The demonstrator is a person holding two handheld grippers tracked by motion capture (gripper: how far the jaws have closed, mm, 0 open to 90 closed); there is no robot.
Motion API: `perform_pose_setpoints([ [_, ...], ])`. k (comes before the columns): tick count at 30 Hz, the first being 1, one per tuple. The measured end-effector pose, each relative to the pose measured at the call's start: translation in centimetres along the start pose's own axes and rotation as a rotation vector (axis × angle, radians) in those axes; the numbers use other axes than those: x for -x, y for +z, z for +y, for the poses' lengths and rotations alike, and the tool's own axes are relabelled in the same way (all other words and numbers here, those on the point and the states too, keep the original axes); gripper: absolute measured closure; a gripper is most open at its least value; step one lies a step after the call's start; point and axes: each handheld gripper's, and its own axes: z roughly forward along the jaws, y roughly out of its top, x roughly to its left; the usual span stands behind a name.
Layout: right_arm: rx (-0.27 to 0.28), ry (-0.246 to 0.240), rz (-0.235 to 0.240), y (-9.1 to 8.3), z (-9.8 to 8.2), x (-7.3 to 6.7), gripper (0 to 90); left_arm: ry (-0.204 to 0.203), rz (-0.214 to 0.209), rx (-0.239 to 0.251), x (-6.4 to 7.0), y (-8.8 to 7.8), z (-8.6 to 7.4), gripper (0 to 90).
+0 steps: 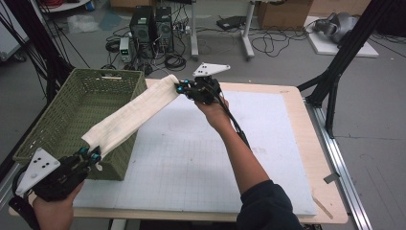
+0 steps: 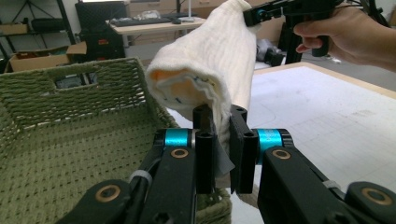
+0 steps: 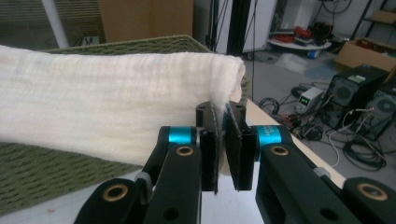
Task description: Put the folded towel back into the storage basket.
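A person stands at the table (image 1: pixel 297 143) and holds one gripper in each hand. Between the two grippers a folded cream cloth (image 1: pixel 134 114) is stretched in the air, like a long band. The left gripper (image 1: pixel 94 155) is at the near left corner of the table, and its jaws are pressed together on the near end of the cloth. In the left gripper view the cloth (image 2: pixel 210 65) rises from the jaws of this gripper (image 2: pixel 218 140), and the folded layers open a little at the end, with something orange inside.

The right gripper (image 1: pixel 181 88) is farther away, near the back edge of the table, and its jaws are clamped on the other end of the cloth. In the right gripper view the cloth (image 3: pixel 107 116) goes to the left from the gripper (image 3: pixel 221 135), and only a thin edge of it sits between the two black jaws.

Under the cloth stands a green woven basket (image 1: pixel 57 120) at the left side of the table. The cloth passes above its right wall, and the near end hangs over the basket's near right corner. A white gridded mat (image 1: pixel 215 163) covers most of the table top
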Motion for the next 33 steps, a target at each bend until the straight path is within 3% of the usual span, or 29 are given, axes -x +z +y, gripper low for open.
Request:
perform_pose_setpoints([
  [33,-0.042,-0.057,0.064,10.8,5.7,-2.8,84.1,-0.031,0.121,0.020,-3.9,-3.8,-0.2,82.4],
])
